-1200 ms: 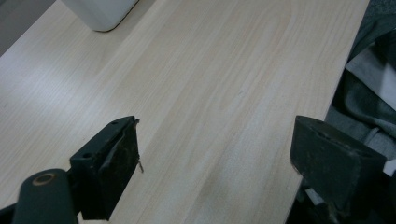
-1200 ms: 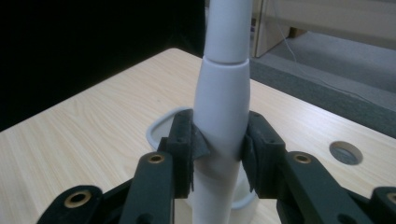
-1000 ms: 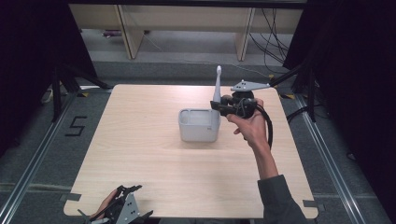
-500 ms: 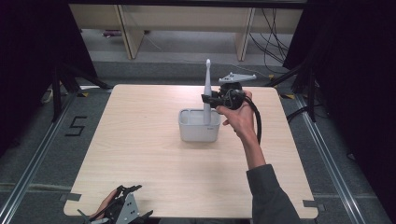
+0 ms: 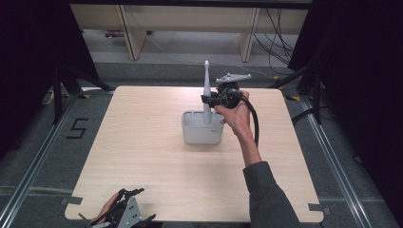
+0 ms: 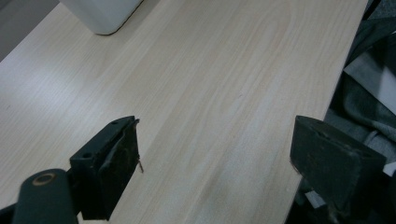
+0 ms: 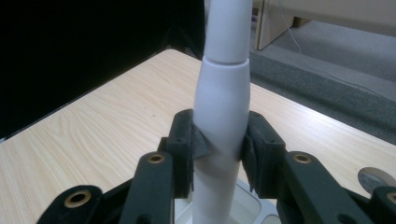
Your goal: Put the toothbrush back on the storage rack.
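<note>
A white electric toothbrush (image 5: pixel 206 90) stands upright, its lower end down inside a white rectangular holder (image 5: pixel 202 128) on the wooden table (image 5: pixel 142 142). My right gripper (image 5: pixel 211 100) is shut on the toothbrush handle (image 7: pixel 222 121), one black pad pressed on each side of it. The holder's rim (image 7: pixel 254 205) shows just below the jaws. My left gripper (image 5: pixel 124 213) rests at the table's near left edge, jaws wide open with nothing between its fingers (image 6: pixel 114 154). The holder's corner (image 6: pixel 100 16) lies far ahead of the left gripper.
Dark clothing (image 6: pixel 364 79) lies beside the table's edge near the left gripper. Beyond the table are shelving legs (image 5: pixel 130 35) and cables (image 5: pixel 275 28) on the floor. A round metal disc (image 7: pixel 376 177) is set into the tabletop.
My right gripper has carried the toothbrush leftward, turned it upright over the holder and lowered its base into it. The left gripper has stayed put.
</note>
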Tool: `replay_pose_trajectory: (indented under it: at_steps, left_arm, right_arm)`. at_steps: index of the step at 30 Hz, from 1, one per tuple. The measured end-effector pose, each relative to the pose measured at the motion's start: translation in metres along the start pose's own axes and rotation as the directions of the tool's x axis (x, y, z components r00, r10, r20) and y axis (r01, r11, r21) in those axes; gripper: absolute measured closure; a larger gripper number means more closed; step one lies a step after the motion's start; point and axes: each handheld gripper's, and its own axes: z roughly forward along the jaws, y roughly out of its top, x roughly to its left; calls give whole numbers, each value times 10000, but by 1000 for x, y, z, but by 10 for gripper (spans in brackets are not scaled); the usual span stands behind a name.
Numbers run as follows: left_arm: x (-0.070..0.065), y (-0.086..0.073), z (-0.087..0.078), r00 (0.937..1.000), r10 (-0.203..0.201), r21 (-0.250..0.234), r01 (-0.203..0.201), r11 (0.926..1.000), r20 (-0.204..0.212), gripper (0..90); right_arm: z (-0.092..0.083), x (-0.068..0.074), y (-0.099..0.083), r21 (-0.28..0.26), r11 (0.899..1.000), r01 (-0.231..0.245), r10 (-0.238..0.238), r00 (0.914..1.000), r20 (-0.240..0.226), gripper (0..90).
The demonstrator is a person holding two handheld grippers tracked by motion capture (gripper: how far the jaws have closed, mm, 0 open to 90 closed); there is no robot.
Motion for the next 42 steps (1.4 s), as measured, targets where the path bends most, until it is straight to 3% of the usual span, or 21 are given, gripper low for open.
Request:
replay_pose_trajectory:
  at_steps: [8, 12, 13, 16, 23, 24, 28, 31, 36, 38, 39, 42]
  left_arm:
    - [0, 0, 0, 10000, 95, 108, -95, 9999, -10, 150]
    - [-1, 0, 0, 9999, -115, -176, 115, 9998, 29, 151]
    - [-1, 0, 0, 9999, -109, -164, 110, 9998, 32, 151]
    - [0, 0, -1, 9999, 106, 135, -106, 9999, -10, 151]
    - [0, 0, -1, 9999, 132, 81, -132, 9999, -42, 151]
    - [0, 0, -1, 9999, 126, 75, -126, 9999, -37, 150]
    - [-1, 0, -1, 10000, -13, -43, 13, 10000, 43, 151]
    - [0, 0, 0, 9999, 159, 88, -159, 9998, -42, 151]
    - [0, 0, 0, 9999, 114, 86, -114, 9999, -25, 151]
    - [0, 0, 0, 9999, 119, 89, -119, 9999, -25, 150]
    - [0, 0, -1, 9999, 119, 92, -119, 9999, -29, 150]
    - [0, 0, -1, 9999, 123, 68, -123, 9999, -31, 150]
  right_arm:
    - [13, -1, -4, 291, 9992, 269, -273, 9996, 104, 672]
    - [21, 0, -8, 335, 9988, 370, -376, 9991, 174, 672]
    - [23, 0, -10, 478, 9986, 213, -218, 9997, 97, 672]
    - [30, -2, -14, 585, 9977, 343, -352, 9993, 144, 672]
    - [41, -1, -21, 860, 9958, 315, -324, 9994, 84, 672]
    - [41, -3, -21, 945, 9938, 590, -605, 9981, 131, 672]
    - [44, 1, -25, 937, 9953, 230, -240, 9997, 95, 671]
    - [46, -2, -29, 1050, 9934, 469, -497, 9985, 244, 671]
    - [49, -1, -35, 1195, 9928, 124, -133, 9999, 72, 671]
    - [51, -2, -35, 1223, 9914, 461, -479, 9988, 119, 671]
    - [53, 0, -36, 1244, 9919, 253, -276, 9995, 166, 671]
    - [55, 0, -37, 1283, 9912, 323, -335, 9994, 73, 671]
